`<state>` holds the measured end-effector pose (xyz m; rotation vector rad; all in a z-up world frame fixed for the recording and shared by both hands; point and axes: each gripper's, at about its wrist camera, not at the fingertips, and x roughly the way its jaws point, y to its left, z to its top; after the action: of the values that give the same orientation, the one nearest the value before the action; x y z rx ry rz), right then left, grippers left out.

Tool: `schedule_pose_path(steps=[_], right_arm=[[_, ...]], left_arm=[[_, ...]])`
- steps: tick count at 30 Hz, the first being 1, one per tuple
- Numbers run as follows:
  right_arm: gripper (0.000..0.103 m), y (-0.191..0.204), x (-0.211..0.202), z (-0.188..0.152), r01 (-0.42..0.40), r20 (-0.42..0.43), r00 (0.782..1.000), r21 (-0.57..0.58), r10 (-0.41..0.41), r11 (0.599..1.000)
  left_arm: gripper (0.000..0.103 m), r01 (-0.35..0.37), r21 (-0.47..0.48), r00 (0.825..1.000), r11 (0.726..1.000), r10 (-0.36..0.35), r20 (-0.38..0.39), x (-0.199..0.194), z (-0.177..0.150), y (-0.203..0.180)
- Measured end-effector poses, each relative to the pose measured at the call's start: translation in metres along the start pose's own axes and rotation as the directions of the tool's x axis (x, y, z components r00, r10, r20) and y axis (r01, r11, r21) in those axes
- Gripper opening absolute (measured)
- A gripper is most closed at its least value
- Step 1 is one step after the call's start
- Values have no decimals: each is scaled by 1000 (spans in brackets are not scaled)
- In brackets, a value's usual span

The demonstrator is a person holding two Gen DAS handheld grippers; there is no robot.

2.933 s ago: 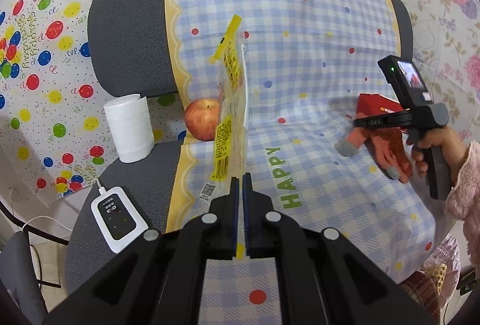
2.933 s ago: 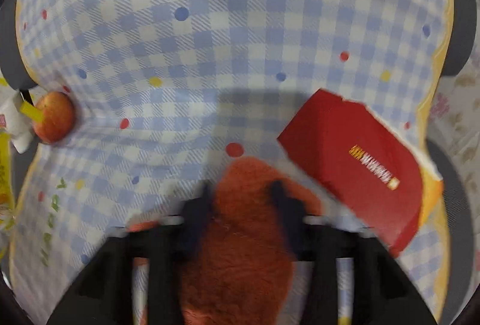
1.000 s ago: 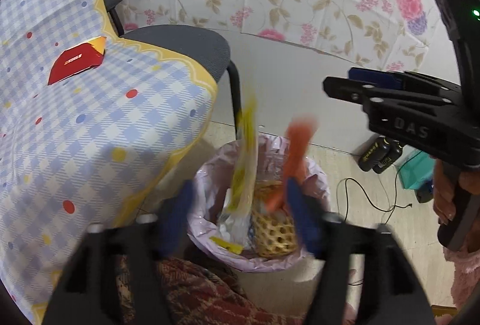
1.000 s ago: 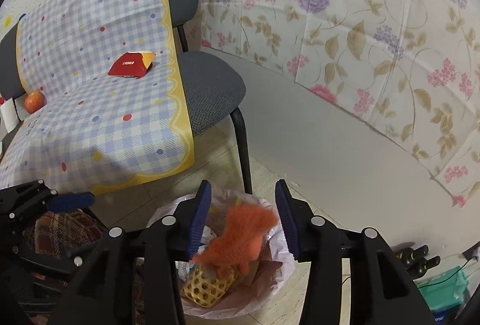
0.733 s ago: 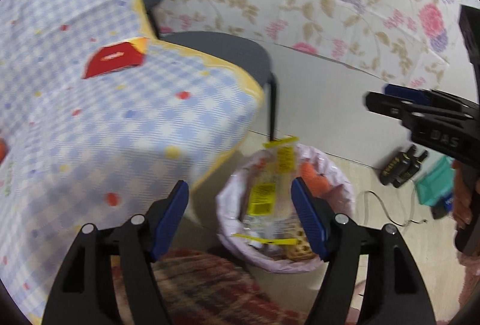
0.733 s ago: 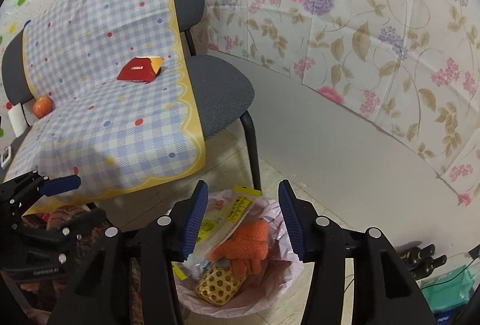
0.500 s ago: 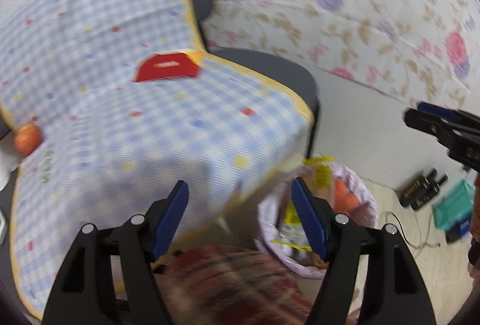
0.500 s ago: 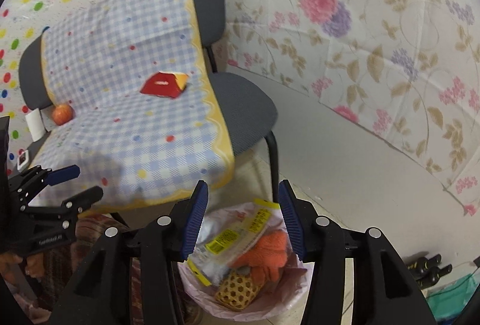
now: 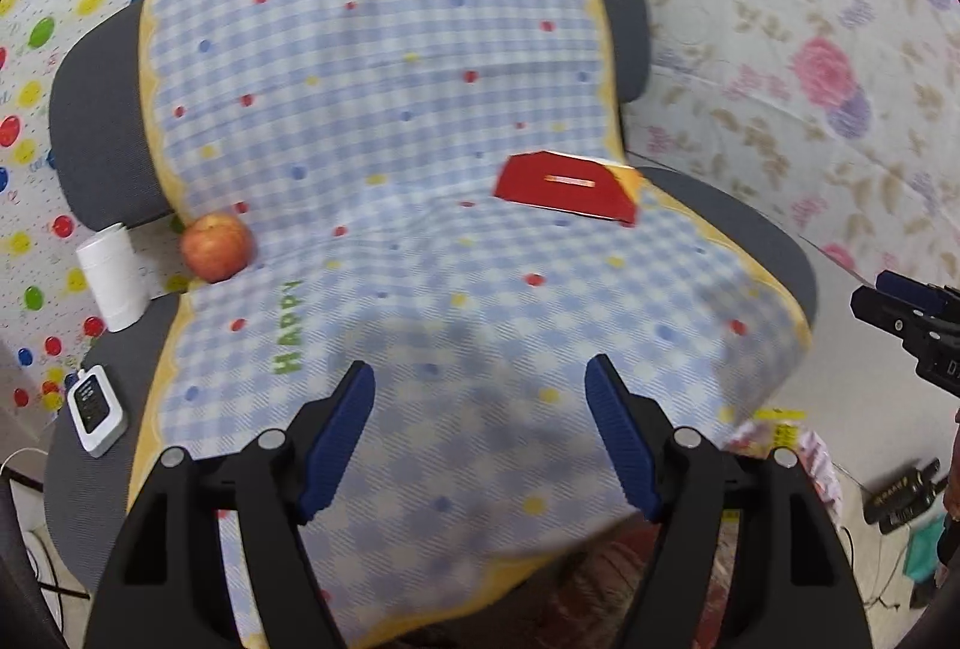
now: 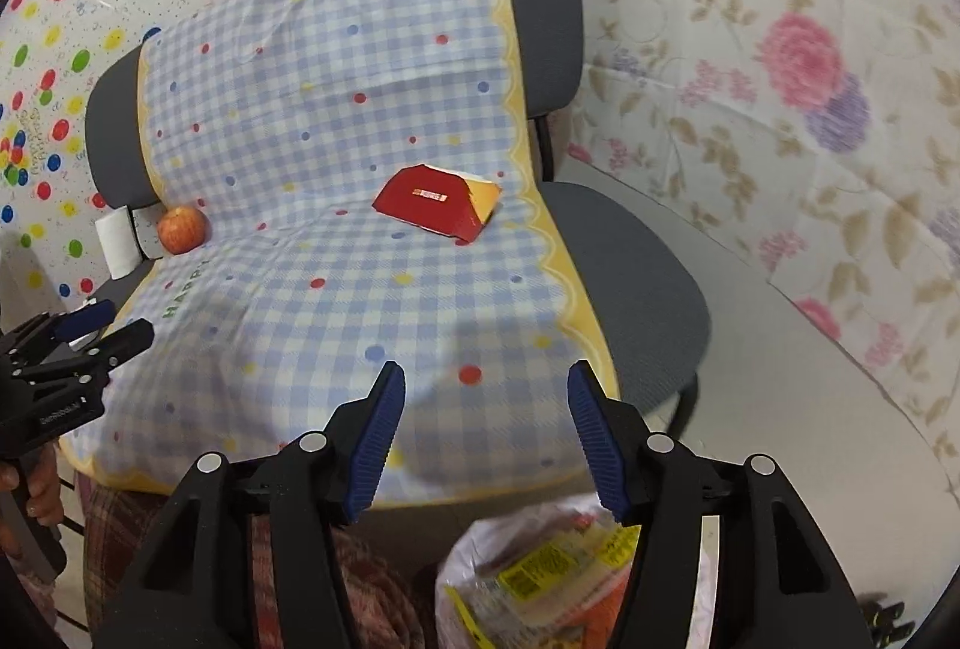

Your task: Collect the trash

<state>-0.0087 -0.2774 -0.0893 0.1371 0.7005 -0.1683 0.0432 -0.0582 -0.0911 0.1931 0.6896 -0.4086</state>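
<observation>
A red and yellow carton [image 9: 567, 186] [image 10: 438, 202] lies on the blue checked cloth [image 9: 390, 169] [image 10: 336, 241] over the grey chairs. My left gripper [image 9: 480, 397] hovers open and empty over the cloth's front part. My right gripper [image 10: 483, 403] is open too, its jaws still opening with nothing between them, above the cloth's front edge. The bin lined with a pale bag [image 10: 540, 577] [image 9: 780, 445] stands on the floor below the chair. A yellow wrapper [image 10: 534, 583] and an orange glove [image 10: 585, 631] lie inside it.
An apple [image 9: 216, 247] [image 10: 183, 228] and a white roll [image 9: 114, 277] [image 10: 114, 244] sit at the seat's left end. A small white device [image 9: 96, 412] lies on the grey seat. Black batteries [image 9: 900, 493] and cables lie on the floor at right. Patterned sheets cover the walls.
The wrapper and the orange glove dropped from the grippers into the bin. Both grippers then swung up and left from the bin toward the chair seat, jaws apart.
</observation>
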Motion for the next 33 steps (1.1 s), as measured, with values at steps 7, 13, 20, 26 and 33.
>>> schedule_pose_path(steps=[7, 13, 20, 26, 33], right_arm=[[58, -6, 83, 53, -12, 14, 1000, -24, 12, 1000], [57, -19, 171, 91, -15, -42, 999, 1, 15, 1000], [64, -29, 237, 117, -72, -98, 992, 67, 78, 995], [72, -22, 266, 132, -117, -139, 982, 78, 127, 990], [11, 18, 219, 114, -189, -81, 979, -15, 188, 982]], left_arm=[[82, -86, -23, 996, 996, 86, 6, 50, 41, 27], [88, -115, -26, 993, 993, 114, -14, 102, 74, 42], [88, -119, -38, 992, 992, 117, -53, 148, 89, 48], [88, -121, -38, 991, 992, 119, -67, 161, 89, 52], [88, -131, -29, 990, 991, 129, -58, 148, 88, 53]])
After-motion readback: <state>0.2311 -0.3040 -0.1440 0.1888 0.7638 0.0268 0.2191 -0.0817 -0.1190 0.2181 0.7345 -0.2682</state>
